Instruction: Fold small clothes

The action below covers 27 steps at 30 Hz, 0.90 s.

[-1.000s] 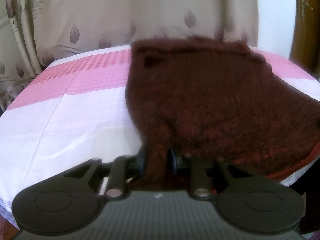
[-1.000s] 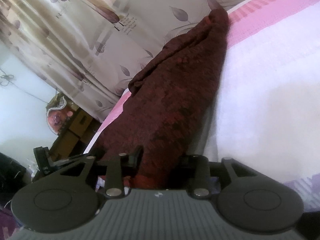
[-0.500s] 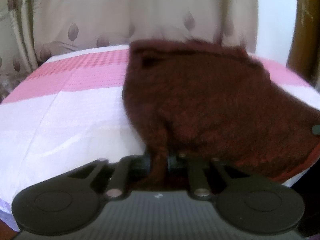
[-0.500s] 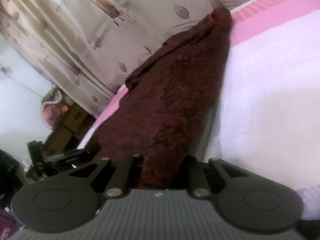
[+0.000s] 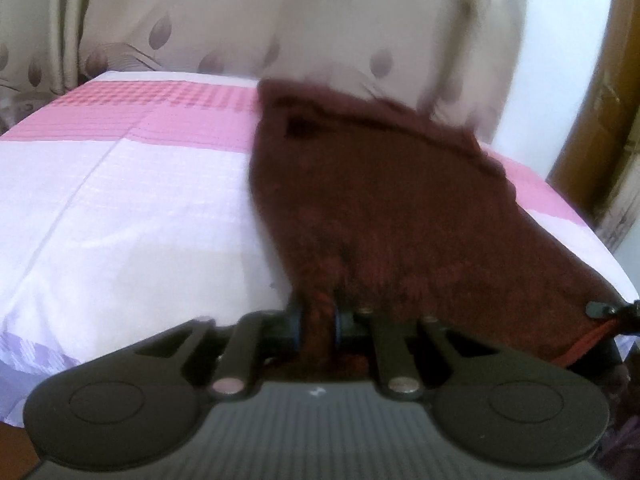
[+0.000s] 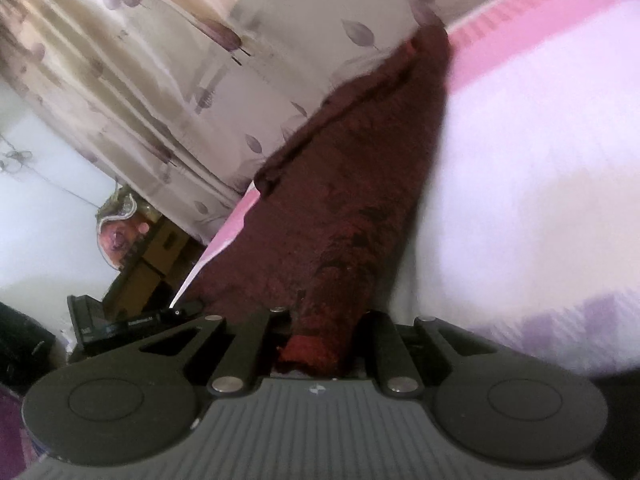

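A dark maroon fuzzy garment [image 5: 400, 220] lies spread on the bed, its near edge lifted by both grippers. My left gripper [image 5: 318, 320] pinches a bunched fold of that edge between its pads; the jaws are opening slightly with the cloth still between them. In the right wrist view the same garment [image 6: 340, 200] runs away toward the curtain. My right gripper [image 6: 324, 322] is shut on a thick roll of its near hem. A dark tip of the right gripper [image 5: 600, 310] shows at the garment's right corner in the left wrist view.
The bed carries a white sheet [image 5: 120, 220] with a pink band at the far end. A leaf-patterned curtain [image 5: 200, 20] hangs behind it. Wooden furniture [image 6: 148, 264] stands past the bed's corner, and a wooden post [image 5: 600, 120] rises at the right.
The right jaws have closed in from a wider gap onto the hem. The left gripper has rolled and shifted sideways with its fold, dragging the near edge along the sheet.
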Motion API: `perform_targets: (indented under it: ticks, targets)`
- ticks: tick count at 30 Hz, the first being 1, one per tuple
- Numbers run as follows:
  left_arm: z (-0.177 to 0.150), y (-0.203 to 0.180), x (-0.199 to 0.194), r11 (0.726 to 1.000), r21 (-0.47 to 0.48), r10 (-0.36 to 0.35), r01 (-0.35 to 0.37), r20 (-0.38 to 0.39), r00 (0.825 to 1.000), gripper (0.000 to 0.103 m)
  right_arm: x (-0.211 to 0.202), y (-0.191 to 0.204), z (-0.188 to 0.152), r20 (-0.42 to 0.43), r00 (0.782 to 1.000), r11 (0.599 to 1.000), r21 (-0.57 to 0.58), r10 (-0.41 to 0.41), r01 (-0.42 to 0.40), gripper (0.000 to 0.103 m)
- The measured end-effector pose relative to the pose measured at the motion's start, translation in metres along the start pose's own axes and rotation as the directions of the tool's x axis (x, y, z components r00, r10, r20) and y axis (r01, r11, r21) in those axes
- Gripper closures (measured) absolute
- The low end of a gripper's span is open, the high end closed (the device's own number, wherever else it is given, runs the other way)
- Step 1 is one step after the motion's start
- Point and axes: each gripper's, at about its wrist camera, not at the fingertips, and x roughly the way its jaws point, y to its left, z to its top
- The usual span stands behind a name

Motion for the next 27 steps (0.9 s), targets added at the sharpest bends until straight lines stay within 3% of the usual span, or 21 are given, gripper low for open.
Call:
perform_targets:
  ticks: [1, 3, 4, 5, 8, 10, 12, 13, 16, 20, 27]
  targets:
    - [0.003, 0.001, 0.002, 1.000, 0.003, 0.008, -0.008, -0.008, 1.000, 0.079, 0.001, -0.002, 0.001, -0.002, 1.000, 1.000, 0.005, -0.004, 0.004, 0.084]
    - [0.007, 0.004, 0.005, 1.000, -0.003, 0.029, -0.029, -0.034, 0.999, 0.052, 0.000, -0.005, 0.003, 0.008, 1.000, 1.000, 0.018, 0.017, -0.017, 0.078]
    - [0.008, 0.007, 0.008, 0.999, -0.018, 0.036, -0.037, -0.045, 0.998, 0.028, 0.000, -0.006, 0.004, 0.016, 1.000, 1.000, 0.024, 0.016, -0.017, 0.069]
    - [0.008, 0.010, 0.008, 0.999, -0.037, 0.026, -0.027, -0.036, 0.999, 0.022, 0.000, -0.006, 0.005, 0.023, 0.999, 0.999, 0.030, 0.022, -0.023, 0.060]
    - [0.006, 0.010, 0.011, 0.999, -0.036, -0.002, 0.001, -0.033, 0.999, 0.022, 0.001, -0.007, 0.006, 0.034, 0.999, 0.999, 0.033, 0.034, -0.036, 0.056]
    - [0.007, 0.002, 0.016, 1.000, 0.016, 0.015, -0.014, -0.051, 0.999, 0.023, 0.005, -0.008, 0.005, 0.025, 0.999, 0.999, 0.028, 0.032, -0.033, 0.056]
    - [0.008, -0.007, 0.018, 0.997, 0.073, 0.020, -0.015, -0.064, 0.998, 0.057, 0.007, -0.007, 0.004, 0.025, 0.999, 0.999, 0.015, 0.029, -0.030, 0.057]
    - [0.008, -0.012, 0.020, 0.997, 0.080, 0.021, -0.015, -0.075, 0.997, 0.087, 0.009, -0.006, 0.005, 0.020, 1.000, 1.000, 0.008, 0.024, -0.024, 0.060]
    - [0.011, -0.003, 0.018, 0.999, -0.032, -0.020, 0.017, -0.085, 0.996, 0.090, 0.015, 0.001, 0.003, -0.025, 1.000, 0.999, -0.039, -0.008, 0.007, 0.086]
    - [0.011, 0.014, -0.002, 0.975, -0.193, -0.116, 0.107, -0.037, 0.993, 0.090, 0.008, 0.015, 0.001, -0.031, 0.999, 0.997, -0.073, 0.038, -0.040, 0.087]
    - [0.011, 0.009, -0.029, 0.974, -0.179, -0.137, 0.137, 0.011, 0.990, 0.090, -0.017, 0.028, 0.015, -0.003, 0.998, 0.994, -0.086, 0.066, -0.066, 0.087]
